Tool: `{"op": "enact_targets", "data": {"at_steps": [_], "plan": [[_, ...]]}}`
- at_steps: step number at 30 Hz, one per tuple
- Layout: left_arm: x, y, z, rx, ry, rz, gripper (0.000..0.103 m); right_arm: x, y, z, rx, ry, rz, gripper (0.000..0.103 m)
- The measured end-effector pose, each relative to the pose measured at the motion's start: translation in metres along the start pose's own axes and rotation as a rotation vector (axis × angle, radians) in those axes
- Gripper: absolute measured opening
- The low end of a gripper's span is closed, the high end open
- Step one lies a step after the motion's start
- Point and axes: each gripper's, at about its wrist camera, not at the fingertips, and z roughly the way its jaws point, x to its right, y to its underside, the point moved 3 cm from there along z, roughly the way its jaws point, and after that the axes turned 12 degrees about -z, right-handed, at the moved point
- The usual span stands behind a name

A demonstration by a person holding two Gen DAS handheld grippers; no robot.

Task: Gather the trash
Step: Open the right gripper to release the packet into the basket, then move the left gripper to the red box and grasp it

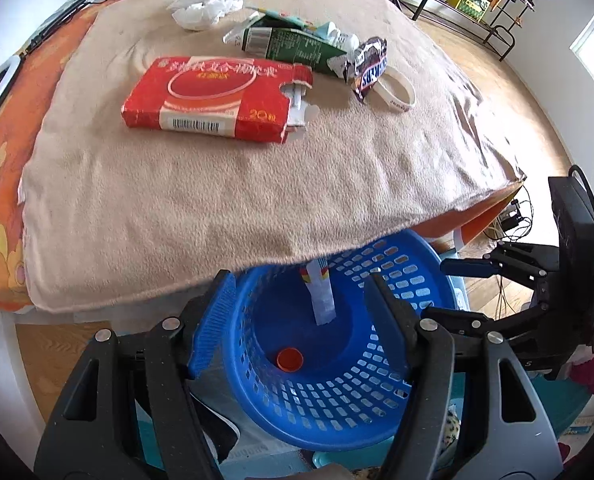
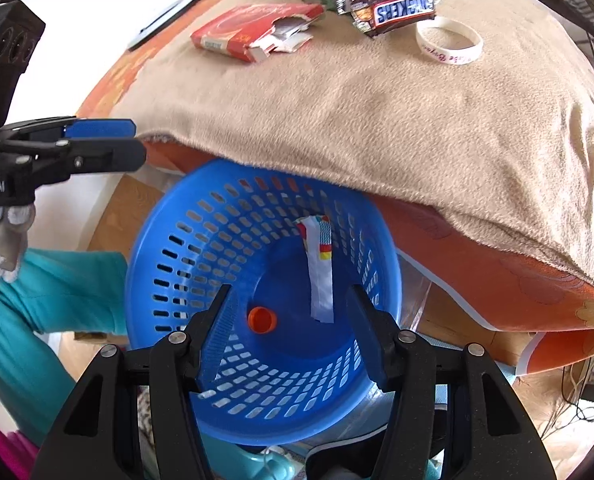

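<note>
A blue perforated basket [image 1: 337,400] stands on the floor below the bed's edge; inside lie an orange bottle cap [image 1: 290,359] and a white paper strip [image 1: 320,296]. My left gripper [image 1: 299,284] hangs open above the basket, holding nothing. My right gripper [image 2: 293,328] is open over the same basket [image 2: 169,216], just above the cap [image 2: 262,319] and strip [image 2: 320,272]. On the beige blanket [image 1: 217,208] lie a torn red box [image 1: 217,98], a green carton [image 1: 293,46], a Snickers wrapper [image 1: 371,68] and crumpled white tissue [image 1: 213,0].
A white wristband [image 1: 393,92] lies next to the Snickers wrapper. An orange flowered sheet [image 2: 497,272] hangs under the blanket. A gloved hand [image 2: 5,240] and teal clothing [image 2: 57,280] sit left of the basket. Cables [image 1: 513,216] lie on the wooden floor.
</note>
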Motion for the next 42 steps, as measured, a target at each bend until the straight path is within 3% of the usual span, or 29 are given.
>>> {"op": "enact_targets", "data": {"at_steps": [15, 25, 31, 35, 42], "plan": [[-0.011, -0.135, -0.004, 0.112, 0.054, -0.083, 0.069, 0.036, -0.036, -0.034, 0.122, 0.046, 0.105, 0.056], [-0.034, -0.202, 0.047, 0.045, 0.048, -0.154, 0.069, 0.096, -0.074, -0.060, 0.204, 0.129, 0.194, 0.056], [-0.057, -0.218, 0.069, 0.007, 0.034, -0.209, 0.069, 0.126, -0.086, -0.056, 0.196, 0.138, 0.255, 0.057], [-0.061, -0.221, 0.078, -0.031, 0.027, -0.185, 0.069, 0.133, -0.090, -0.048, 0.179, 0.125, 0.285, 0.057], [-0.078, -0.187, 0.067, -0.093, 0.067, -0.180, 0.069, 0.132, -0.095, -0.040, 0.161, 0.127, 0.259, 0.056]]}}
